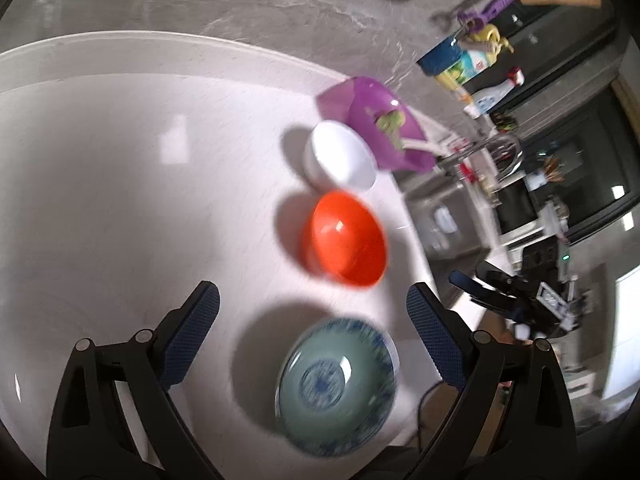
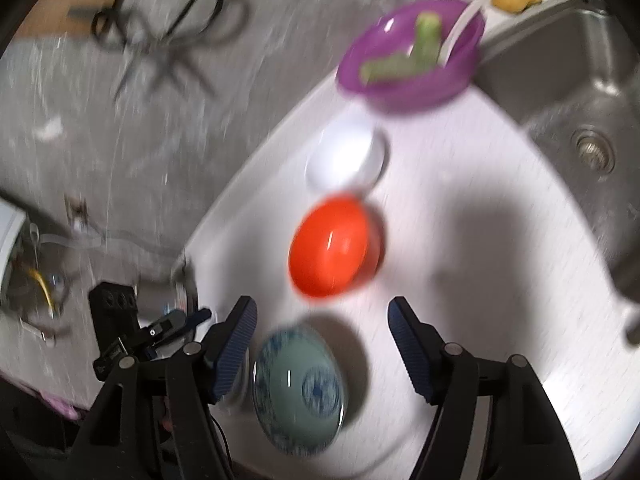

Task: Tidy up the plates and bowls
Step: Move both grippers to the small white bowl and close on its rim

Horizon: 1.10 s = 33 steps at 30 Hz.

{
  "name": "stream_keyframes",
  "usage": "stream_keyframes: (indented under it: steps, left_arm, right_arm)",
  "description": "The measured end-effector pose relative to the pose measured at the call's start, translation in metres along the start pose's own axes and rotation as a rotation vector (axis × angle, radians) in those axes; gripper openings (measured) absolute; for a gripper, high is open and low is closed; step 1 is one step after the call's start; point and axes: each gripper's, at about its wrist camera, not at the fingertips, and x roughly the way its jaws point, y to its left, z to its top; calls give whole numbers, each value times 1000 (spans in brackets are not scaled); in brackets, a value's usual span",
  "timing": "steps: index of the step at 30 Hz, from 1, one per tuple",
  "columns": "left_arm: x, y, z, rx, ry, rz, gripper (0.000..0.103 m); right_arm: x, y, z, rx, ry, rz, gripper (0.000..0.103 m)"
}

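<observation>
Both the left gripper and right gripper are seen wide open, nothing held. The blue-patterned bowl is blurred near the counter edge, probably empty.

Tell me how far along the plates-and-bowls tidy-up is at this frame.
Looks done: four bowls stand in a row on the white counter, blue-patterned bowl, orange bowl, white bowl, purple bowl. In hand: nothing; the left hand-held gripper and right hand-held gripper are open and empty. Left: the purple bowl has green scraps inside; no plates are visible.
</observation>
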Motion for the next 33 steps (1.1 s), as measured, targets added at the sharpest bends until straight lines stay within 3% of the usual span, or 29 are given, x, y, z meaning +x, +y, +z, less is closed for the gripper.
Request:
stream_keyframes:
  steps: [5,10,15,18,27,30,33]
  left_arm:
    - [43,3,72,22,102,35,95]
    - [92,3,134,55,140,90,95]
    - [155,2,168,101,218,100,94]
    - [179,5,170,104,243,97,93]
    - [229,10,166,142,290,110,58]
    - [234,12,167,138,292,93,52]
    - [241,6,165,154,297,83,34]
  right_arm:
    - [1,-1,50,-37,-64,-27,73]
    - [33,-13,87,1,-48,-13,73]
    - [80,-23,108,27,3,-29,71]
    - [104,-32,117,64,28,-36,69]
    - [136,-48,121,99,77,-82,59]
    - [142,-50,124,98,89,-98,51]
    - [146,-51,128,103,100,-109,39]
